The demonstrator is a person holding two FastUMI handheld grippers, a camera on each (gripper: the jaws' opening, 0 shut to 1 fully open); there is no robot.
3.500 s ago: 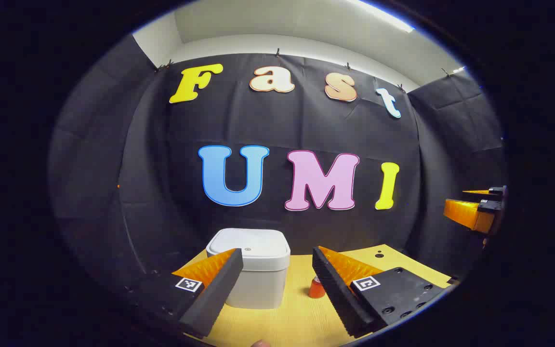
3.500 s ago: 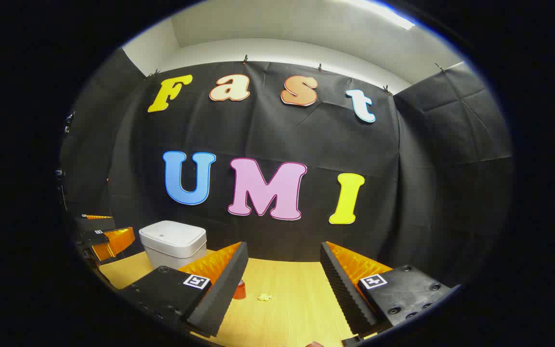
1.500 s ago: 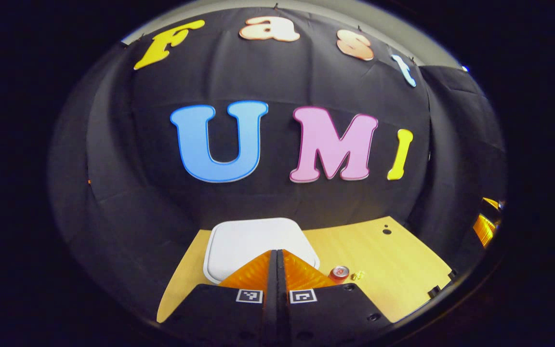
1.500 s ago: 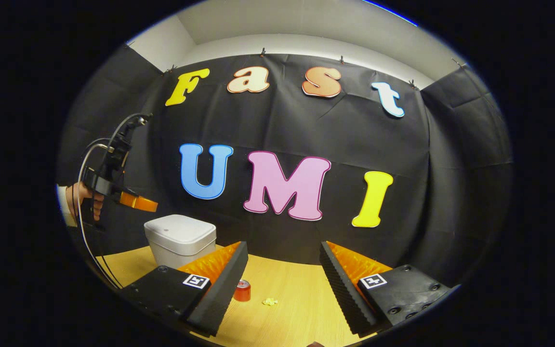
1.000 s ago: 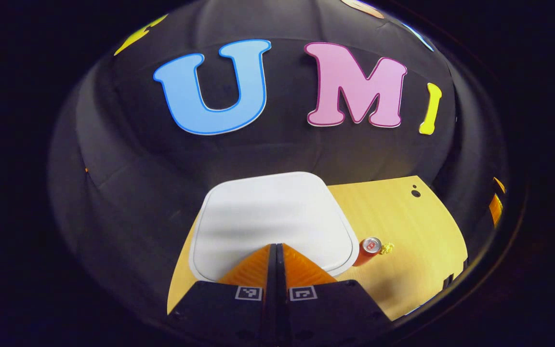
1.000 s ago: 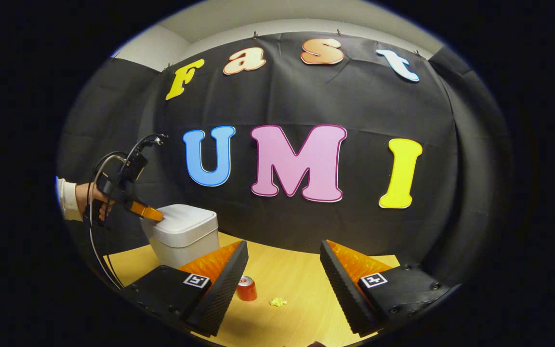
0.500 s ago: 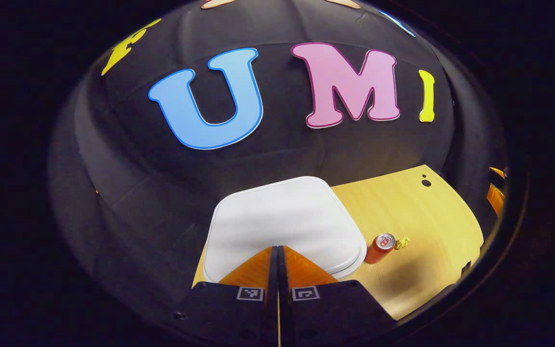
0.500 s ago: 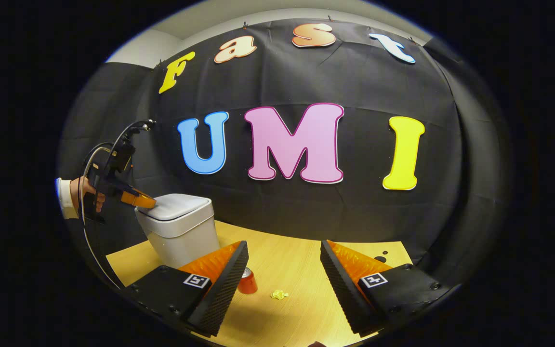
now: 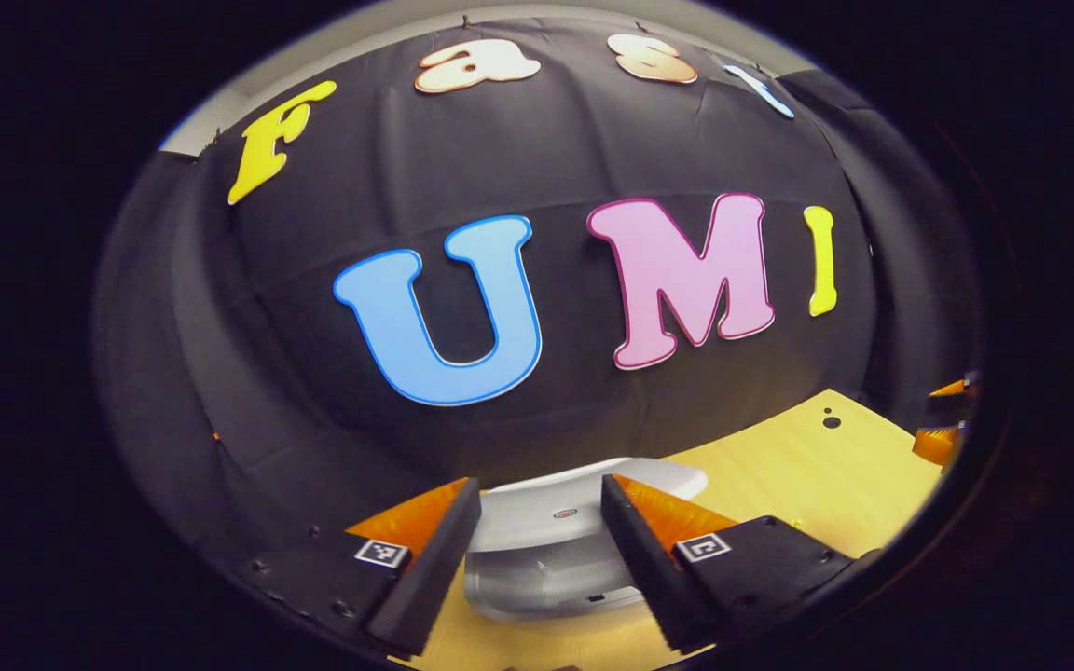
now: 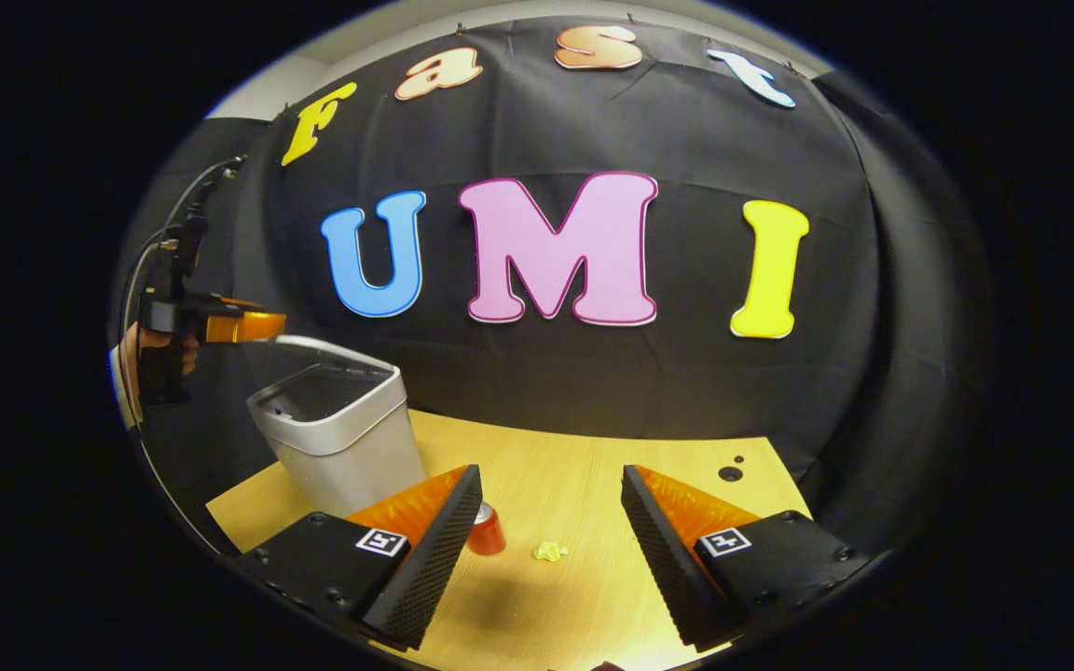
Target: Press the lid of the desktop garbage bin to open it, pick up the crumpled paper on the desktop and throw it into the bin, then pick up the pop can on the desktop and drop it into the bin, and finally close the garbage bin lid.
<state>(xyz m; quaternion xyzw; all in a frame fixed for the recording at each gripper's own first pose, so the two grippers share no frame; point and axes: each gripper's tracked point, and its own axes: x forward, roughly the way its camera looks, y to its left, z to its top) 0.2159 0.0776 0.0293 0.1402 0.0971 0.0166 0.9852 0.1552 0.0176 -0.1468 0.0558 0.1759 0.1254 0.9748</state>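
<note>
The white desktop bin point(image 10: 341, 447) stands at the table's left with its lid point(image 10: 327, 346) sprung up and the inside showing. My left gripper point(image 10: 246, 327) hovers just left of the raised lid, held by a hand point(image 10: 157, 347). In the left gripper view its fingers stand open point(image 9: 539, 485), with the tilted lid point(image 9: 584, 508) between and beyond them. My right gripper point(image 10: 551, 471) is open and empty above the table. Below it stand the red pop can point(image 10: 488, 538), partly hidden by one finger, and the small yellow crumpled paper point(image 10: 550, 552) just to its right.
The wooden table point(image 10: 593, 457) runs back to the black cloth wall; two small holes point(image 10: 731, 472) mark its far right corner. In the left gripper view the right gripper point(image 9: 940, 440) shows at the right edge, above the table point(image 9: 807, 475).
The left gripper, which was shut with its tips pressed on the closed lid, has lifted off and opened. The lid has popped up. The right gripper has edged forward over the can and paper.
</note>
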